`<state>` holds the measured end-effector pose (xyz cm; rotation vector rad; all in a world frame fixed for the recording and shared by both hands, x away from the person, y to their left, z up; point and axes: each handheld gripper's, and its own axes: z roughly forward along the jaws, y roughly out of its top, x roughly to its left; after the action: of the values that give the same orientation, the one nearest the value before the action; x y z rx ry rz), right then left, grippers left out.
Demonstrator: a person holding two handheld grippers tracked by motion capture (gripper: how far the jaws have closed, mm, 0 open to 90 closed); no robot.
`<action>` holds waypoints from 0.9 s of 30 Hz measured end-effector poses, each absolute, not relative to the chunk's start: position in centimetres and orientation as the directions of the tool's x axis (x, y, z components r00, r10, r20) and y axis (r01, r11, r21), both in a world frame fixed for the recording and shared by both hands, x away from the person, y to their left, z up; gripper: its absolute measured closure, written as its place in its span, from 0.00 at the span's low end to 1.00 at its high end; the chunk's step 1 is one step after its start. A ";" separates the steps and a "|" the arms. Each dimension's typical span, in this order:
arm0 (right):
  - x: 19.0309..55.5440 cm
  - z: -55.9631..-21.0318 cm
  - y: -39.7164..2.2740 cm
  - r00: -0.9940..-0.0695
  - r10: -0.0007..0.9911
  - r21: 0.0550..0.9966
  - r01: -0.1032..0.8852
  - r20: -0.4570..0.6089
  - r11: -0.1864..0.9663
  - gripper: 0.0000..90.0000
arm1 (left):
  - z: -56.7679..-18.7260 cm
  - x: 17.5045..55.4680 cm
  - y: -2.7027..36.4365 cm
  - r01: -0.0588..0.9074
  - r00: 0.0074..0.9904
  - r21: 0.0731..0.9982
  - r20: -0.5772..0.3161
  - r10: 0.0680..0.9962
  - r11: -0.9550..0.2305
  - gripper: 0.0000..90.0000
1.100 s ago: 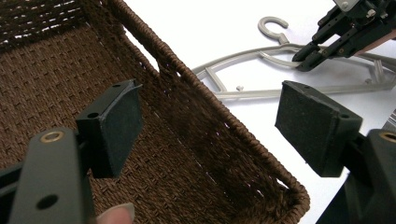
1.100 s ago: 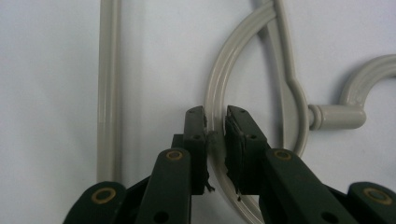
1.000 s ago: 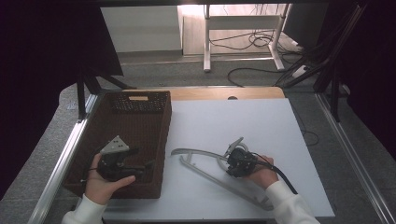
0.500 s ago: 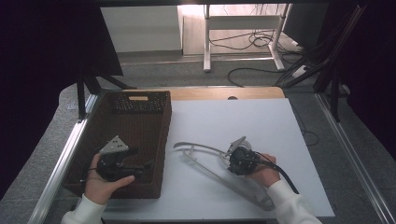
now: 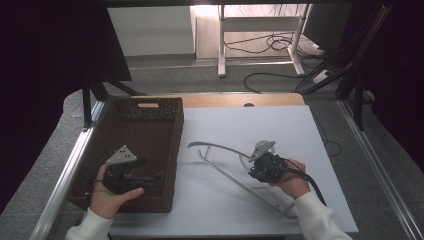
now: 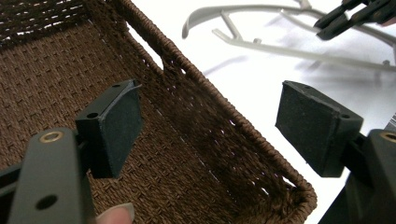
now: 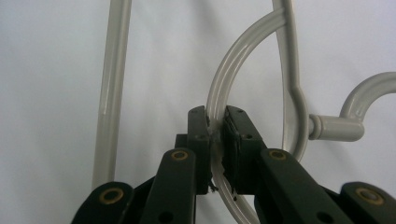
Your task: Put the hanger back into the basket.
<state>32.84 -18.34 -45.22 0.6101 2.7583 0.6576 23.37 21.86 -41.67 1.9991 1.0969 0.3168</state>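
White table (image 5: pixel 240 125) | right gripper (image 7: pixel 215 128) jaws clamp grey hanger (image 5: pixel 220 148) | left gripper (image 6: pixel 210 126) jaws wide, empty, over basket (image 5: pixel 150 107)

The coat hanger (image 5: pixel 227 167) is pale grey plastic — a curved shoulder arm, a straight lower bar and an inner arc near the hook. It lies slantwise over the white surface (image 5: pixel 300 130), its far arm tip raised off it. The right gripper (image 7: pixel 215 126) pinches the thin inner arc between its pads — the hook (image 7: pixel 359 112) sits just to that gripper's right, the straight bar (image 7: pixel 112 93) to its left.
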 end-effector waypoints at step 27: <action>30.8 -41.1 -17.4 -0.932 0.245 0.550 0.061 -0.267 0.833 0.90 | -36.1 25.5 20.1 0.538 0.669 0.804 -0.224 0.709 -0.254 0.26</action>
<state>30.82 -17.37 -41.10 0.2307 2.6859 0.7900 25.47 20.05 -36.13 1.9316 0.9740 0.2265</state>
